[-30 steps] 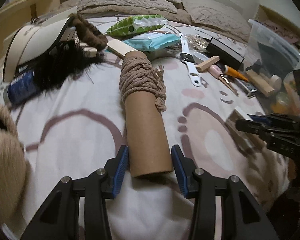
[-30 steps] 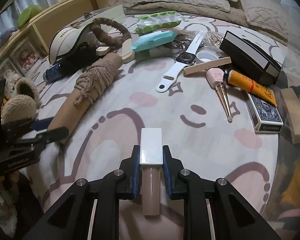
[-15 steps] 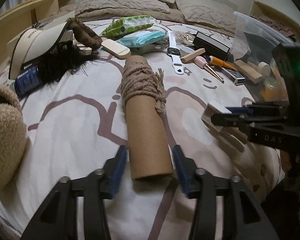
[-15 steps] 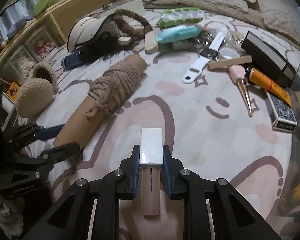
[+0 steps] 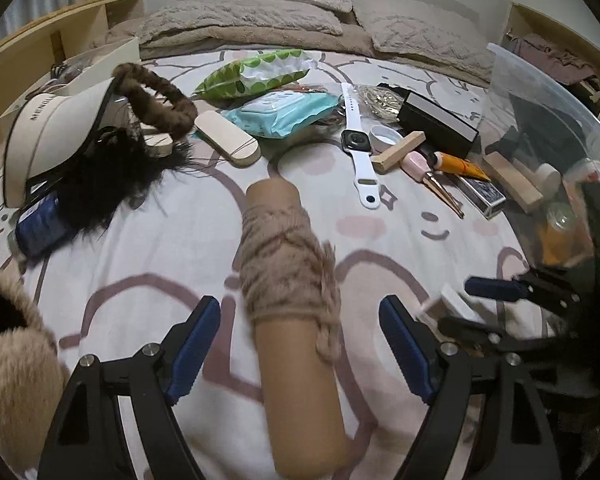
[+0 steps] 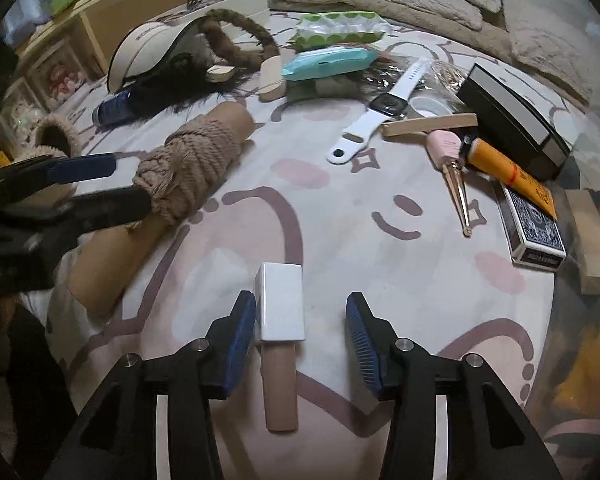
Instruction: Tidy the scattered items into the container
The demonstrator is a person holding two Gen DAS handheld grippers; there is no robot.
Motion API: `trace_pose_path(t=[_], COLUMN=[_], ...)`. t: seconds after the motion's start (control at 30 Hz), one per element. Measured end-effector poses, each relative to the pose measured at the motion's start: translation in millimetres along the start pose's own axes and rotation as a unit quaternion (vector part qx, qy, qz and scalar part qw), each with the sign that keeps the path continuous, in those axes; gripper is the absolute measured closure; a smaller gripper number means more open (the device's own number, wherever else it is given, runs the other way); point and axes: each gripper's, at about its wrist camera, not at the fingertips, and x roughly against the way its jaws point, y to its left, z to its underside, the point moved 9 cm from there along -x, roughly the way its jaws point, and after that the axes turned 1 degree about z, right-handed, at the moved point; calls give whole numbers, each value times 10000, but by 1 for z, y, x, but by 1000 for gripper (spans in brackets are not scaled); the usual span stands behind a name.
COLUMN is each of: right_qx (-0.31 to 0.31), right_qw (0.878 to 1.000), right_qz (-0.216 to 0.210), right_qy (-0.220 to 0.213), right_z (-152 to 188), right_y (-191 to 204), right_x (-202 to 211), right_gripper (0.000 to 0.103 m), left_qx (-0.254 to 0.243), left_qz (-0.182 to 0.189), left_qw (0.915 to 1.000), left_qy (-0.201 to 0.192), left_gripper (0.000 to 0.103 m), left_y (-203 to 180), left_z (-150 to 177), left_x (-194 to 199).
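A cardboard tube wound with beige rope [image 5: 292, 320] lies on the bed between the jaws of my left gripper [image 5: 299, 308]. Those jaws are opening and neither pad touches the tube. A small beige stick with a white cap [image 6: 281, 304] lies between the jaws of my right gripper [image 6: 300, 300], which are also opening. Its cap rests against the left pad and the right pad stands well off it. The clear plastic container [image 5: 540, 92] stands at the right with several items inside. The rope tube [image 6: 188, 168] also shows in the right wrist view, beside the left gripper [image 6: 100, 184].
Scattered on the patterned bedspread are a white visor [image 5: 48, 136], a brown hair claw [image 5: 156, 96], black fur [image 5: 100, 176], two wipes packs [image 5: 284, 114], a white watch [image 5: 358, 148], a black box [image 5: 440, 124], an orange tube [image 6: 508, 168], a card deck [image 6: 534, 232] and a fuzzy slipper [image 5: 8, 360].
Both grippers have opened. The left jaws spread off the rope tube and now stand further up it. The right jaws, shut on the white-capped stick until half a second ago, have parted.
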Motion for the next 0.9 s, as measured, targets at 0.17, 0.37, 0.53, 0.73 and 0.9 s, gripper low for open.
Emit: trace_pose_path(t=[0.17,0.37,0.53,0.73,0.9], right_qx=[-191,-172,410,1140,1280], right_qw=[9997,9996,9991,9925,9892], right_qz=[148,224,-52,-65,-22], right_qy=[-45,-21,36,432,717], right_z=[-2,-1,5,27,40], right_y=[-17,-26,-2,8,3], right_x=[3,7,15,12,5], right_gripper=[56,56,56,55,55], left_qx=[-75,26,24,-63,-140], left_qz=[-208,-42,40,-3,-40], left_qw=[9995,9989,9980,9980,9976], left_qy=[220,463,624,635,678], left_gripper=[21,21,21,23,42], left_y=[6,11,8,7,8], left_z=[-11,-11,-5,-8,-7], left_x=[-21,-40,-52,-59,-65])
